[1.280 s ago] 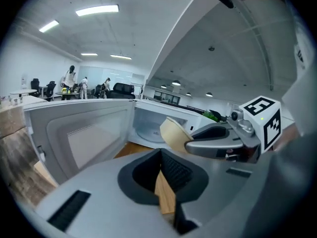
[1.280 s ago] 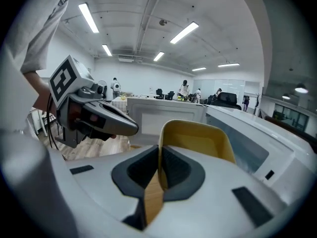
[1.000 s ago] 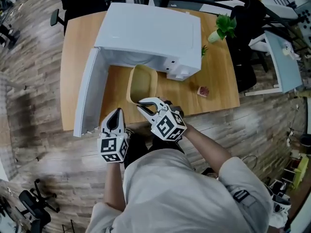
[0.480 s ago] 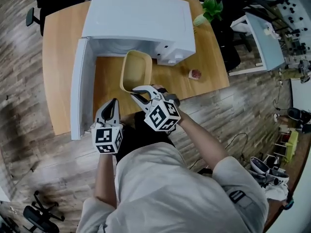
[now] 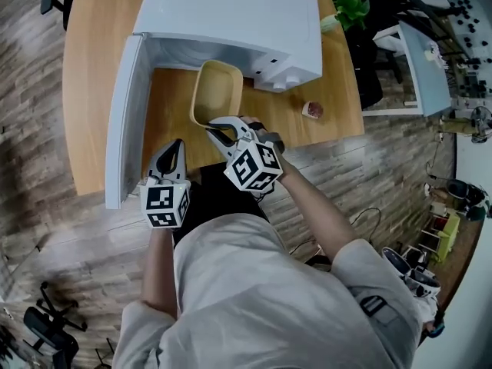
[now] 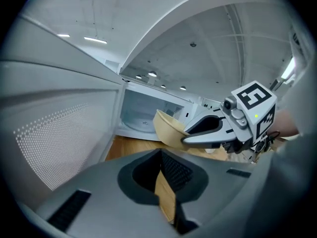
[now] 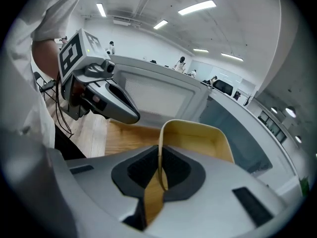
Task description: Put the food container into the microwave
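At the left the microwave (image 5: 231,14) door (image 5: 121,121) stands wide open. My left gripper (image 5: 175,146) hangs just beside it, jaws together on nothing. At centre the food container (image 5: 216,92), a pale yellow, empty tub with rounded corners, is held tilted at the cavity mouth, over the wooden surface (image 5: 88,68). My right gripper (image 5: 217,129) has its jaws pinched on the near rim. I judge this the carry-in step. Next I must level the tub and push it straight inside.

An office-like lab: swivel chairs (image 5: 48,335), desks (image 5: 88,91), ceiling strip lights (image 7: 197,7).
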Demonstrator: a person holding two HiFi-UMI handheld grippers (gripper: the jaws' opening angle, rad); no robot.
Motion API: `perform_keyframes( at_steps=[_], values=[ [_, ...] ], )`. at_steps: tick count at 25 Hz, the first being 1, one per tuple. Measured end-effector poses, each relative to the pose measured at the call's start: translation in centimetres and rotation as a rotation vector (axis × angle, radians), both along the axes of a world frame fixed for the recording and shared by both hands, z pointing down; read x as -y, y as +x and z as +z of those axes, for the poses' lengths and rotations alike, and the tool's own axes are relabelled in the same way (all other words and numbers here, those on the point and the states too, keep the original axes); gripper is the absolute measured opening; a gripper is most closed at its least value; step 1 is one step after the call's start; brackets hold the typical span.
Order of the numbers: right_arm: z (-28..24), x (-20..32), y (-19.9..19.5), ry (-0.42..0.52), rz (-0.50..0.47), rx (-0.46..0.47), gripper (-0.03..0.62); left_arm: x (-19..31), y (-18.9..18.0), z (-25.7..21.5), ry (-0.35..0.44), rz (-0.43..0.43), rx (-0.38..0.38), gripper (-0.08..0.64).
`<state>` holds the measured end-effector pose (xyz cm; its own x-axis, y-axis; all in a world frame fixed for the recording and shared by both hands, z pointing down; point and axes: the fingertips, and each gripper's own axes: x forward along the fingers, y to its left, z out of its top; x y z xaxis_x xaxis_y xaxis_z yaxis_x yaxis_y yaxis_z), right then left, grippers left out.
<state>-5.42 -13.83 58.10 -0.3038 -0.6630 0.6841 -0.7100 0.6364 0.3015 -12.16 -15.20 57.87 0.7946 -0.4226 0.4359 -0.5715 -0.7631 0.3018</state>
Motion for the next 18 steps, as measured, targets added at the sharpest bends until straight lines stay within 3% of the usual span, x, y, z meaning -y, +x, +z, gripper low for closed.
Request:
perform_keyframes(
  at_steps=[18],
  values=[
    [1.4,5.5,1.9,-0.013,-0.119,-0.104,0.032,2.8,1.2,2.1,-0.052,-0.102,0.029,0.012]
  ],
)
